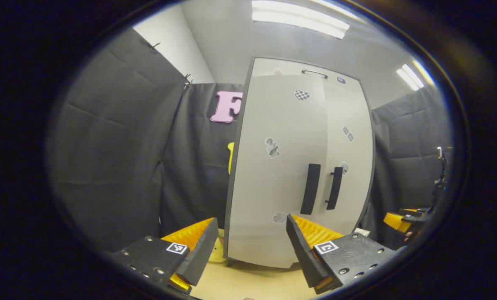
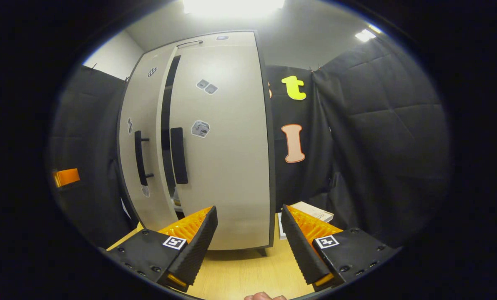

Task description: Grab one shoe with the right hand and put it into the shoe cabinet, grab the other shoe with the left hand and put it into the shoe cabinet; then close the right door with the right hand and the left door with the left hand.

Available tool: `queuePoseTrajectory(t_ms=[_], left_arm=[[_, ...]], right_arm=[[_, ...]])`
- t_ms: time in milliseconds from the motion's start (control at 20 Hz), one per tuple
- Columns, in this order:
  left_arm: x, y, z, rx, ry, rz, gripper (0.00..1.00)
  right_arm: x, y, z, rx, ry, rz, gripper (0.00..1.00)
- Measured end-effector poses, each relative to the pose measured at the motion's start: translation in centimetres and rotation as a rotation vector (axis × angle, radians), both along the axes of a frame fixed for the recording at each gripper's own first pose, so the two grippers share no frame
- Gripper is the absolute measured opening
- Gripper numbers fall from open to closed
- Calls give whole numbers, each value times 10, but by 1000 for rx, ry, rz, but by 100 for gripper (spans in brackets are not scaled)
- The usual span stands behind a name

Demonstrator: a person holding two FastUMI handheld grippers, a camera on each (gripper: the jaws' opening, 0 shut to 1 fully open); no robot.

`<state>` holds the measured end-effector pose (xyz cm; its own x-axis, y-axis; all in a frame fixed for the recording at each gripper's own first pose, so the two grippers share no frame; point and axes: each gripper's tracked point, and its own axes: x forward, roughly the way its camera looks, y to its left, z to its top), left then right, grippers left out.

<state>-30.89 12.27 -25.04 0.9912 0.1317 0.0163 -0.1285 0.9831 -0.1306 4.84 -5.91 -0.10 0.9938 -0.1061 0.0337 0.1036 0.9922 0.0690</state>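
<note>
1. Standing on the wooden table [image 2: 248, 271], the pale shoe cabinet [image 2: 227, 166] rises tall in front of both grippers, with black cloth walls behind and to either side.
2. In the left gripper view, the left gripper [image 1: 248, 250] hangs with its fingers spread wide apart and nothing between them, low in front of the cabinet's left door [image 1: 273, 175].
3. From that view the two doors look nearly flush, their two black handles [image 1: 310, 188] side by side near the middle seam.
4. In the right gripper view, the right gripper [image 2: 248, 241] is likewise spread wide and empty, near the lower part of the right door [image 2: 223, 146].
5. That view shows a dark gap between the doors: the left door [image 2: 142, 141] stands slightly ajar, its bar handle [image 2: 139, 158] sticking out, while the right door's flat handle [image 2: 179, 155] lies beside the gap.
6. The shoes cannot be made out; only a sliver of something pale shows low in the gap.
7. A small white box [image 2: 313, 212] lies on the table to the right of the cabinet, by the cloth wall.
8. Small stickers [image 2: 200, 128] dot both doors.
</note>
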Motion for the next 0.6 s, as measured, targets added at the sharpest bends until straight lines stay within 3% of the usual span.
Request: queuePoseTrajectory(t_ms=[50,150,200,300,350,450,500,550,600], left_arm=[[-2,-2,-3,1,6,-1,94],[-7,-2,-9,-9,28,5,94],[-12,-3,-14,-15,39,11,99],[-22,-4,-22,-11,53,15,99],[-28,-3,-27,-6,61,22,94],[-35,-1,-38,-4,84,32,94],[-38,0,-43,-8,93,37,99],[-40,-1,-47,-16,98,38,94],[-43,-2,-52,-23,105,38,99]], right_arm=[[1,0,0,0,7,0,96],[6,3,-3,-17,36,13,96],[8,6,-3,-26,53,25,96],[13,13,1,-45,61,46,93],[15,16,4,-53,58,52,96],[18,23,5,-52,58,64,96],[18,26,4,-44,66,72,93],[18,29,3,-33,73,83,96],[19,32,3,-27,78,94,96]])
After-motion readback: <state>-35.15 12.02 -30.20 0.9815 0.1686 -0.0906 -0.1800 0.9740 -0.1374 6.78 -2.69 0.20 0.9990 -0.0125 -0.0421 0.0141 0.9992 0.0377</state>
